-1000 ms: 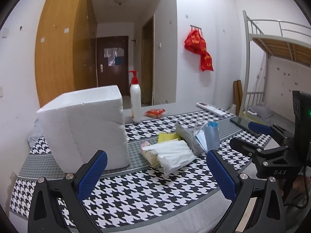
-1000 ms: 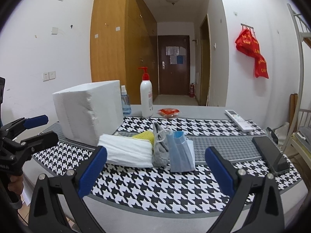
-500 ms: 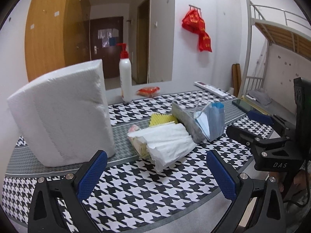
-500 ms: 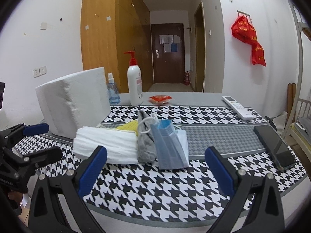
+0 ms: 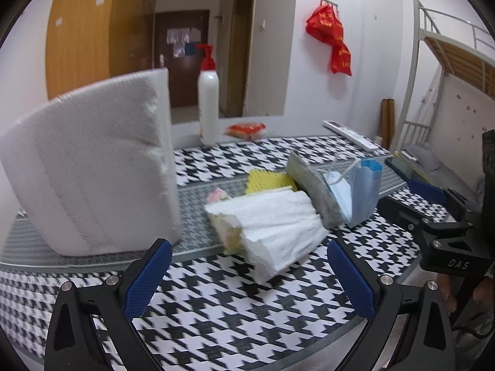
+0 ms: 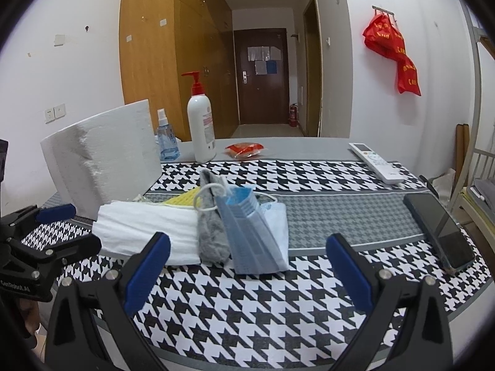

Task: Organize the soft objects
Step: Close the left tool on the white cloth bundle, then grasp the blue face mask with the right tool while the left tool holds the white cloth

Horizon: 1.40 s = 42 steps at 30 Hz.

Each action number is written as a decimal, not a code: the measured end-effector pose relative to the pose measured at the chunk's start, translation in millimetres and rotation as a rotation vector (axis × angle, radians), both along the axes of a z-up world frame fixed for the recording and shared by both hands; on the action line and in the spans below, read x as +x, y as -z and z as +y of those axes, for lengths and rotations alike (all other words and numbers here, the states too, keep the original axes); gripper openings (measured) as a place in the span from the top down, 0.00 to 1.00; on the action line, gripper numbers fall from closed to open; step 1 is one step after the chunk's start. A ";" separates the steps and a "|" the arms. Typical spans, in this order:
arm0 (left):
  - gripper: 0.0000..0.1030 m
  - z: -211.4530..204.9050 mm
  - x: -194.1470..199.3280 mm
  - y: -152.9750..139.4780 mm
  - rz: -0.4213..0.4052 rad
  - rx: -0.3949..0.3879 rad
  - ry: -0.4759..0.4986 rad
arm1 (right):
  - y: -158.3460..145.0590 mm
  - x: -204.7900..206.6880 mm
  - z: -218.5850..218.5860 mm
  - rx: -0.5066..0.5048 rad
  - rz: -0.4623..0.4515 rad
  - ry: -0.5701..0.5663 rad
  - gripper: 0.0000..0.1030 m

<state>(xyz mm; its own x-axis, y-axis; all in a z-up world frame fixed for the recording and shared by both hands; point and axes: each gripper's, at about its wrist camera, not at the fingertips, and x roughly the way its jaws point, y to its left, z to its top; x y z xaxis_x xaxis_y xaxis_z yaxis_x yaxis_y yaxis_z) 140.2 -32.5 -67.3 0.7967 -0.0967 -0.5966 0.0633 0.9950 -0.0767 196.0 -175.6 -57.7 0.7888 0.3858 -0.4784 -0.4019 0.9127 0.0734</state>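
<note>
A pile of soft things lies mid-table: a white folded tissue wad (image 5: 272, 225) (image 6: 148, 232), a yellow sponge cloth (image 5: 266, 181) (image 6: 182, 199), a grey fuzzy pad (image 5: 312, 191) (image 6: 212, 232) and blue face masks (image 5: 359, 191) (image 6: 253, 235). A big white foam block (image 5: 89, 167) (image 6: 102, 160) stands upright to their left. My left gripper (image 5: 247, 275) is open and empty, just short of the tissue wad. My right gripper (image 6: 247, 269) is open and empty, just short of the masks.
The table has a houndstooth cloth (image 6: 247, 303). At the back stand a pump bottle (image 6: 201, 123), a blue spray bottle (image 6: 167, 139), a red packet (image 6: 244, 150) and a remote (image 6: 376, 162). A phone (image 6: 439, 228) lies at the right. A bunk bed (image 5: 448, 71) stands to the right.
Both grippers have moved forward and lower toward the pile. The soft things and foam block look larger. Nothing on the table has moved.
</note>
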 end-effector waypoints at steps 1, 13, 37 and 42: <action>0.02 -0.7 1.7 1.5 0.008 0.004 -0.002 | 0.5 0.8 0.0 -0.003 0.001 0.001 0.01; 0.13 -10.7 10.3 5.7 0.033 -0.002 0.013 | 5.4 11.9 -0.8 -0.018 0.026 0.014 0.01; 0.83 -14.2 9.3 11.2 0.046 -0.066 0.096 | 8.6 22.6 7.8 -0.063 0.062 0.013 0.01; 0.84 -13.0 3.8 9.8 0.025 -0.073 0.115 | 14.7 28.9 11.9 -0.075 0.108 0.000 0.15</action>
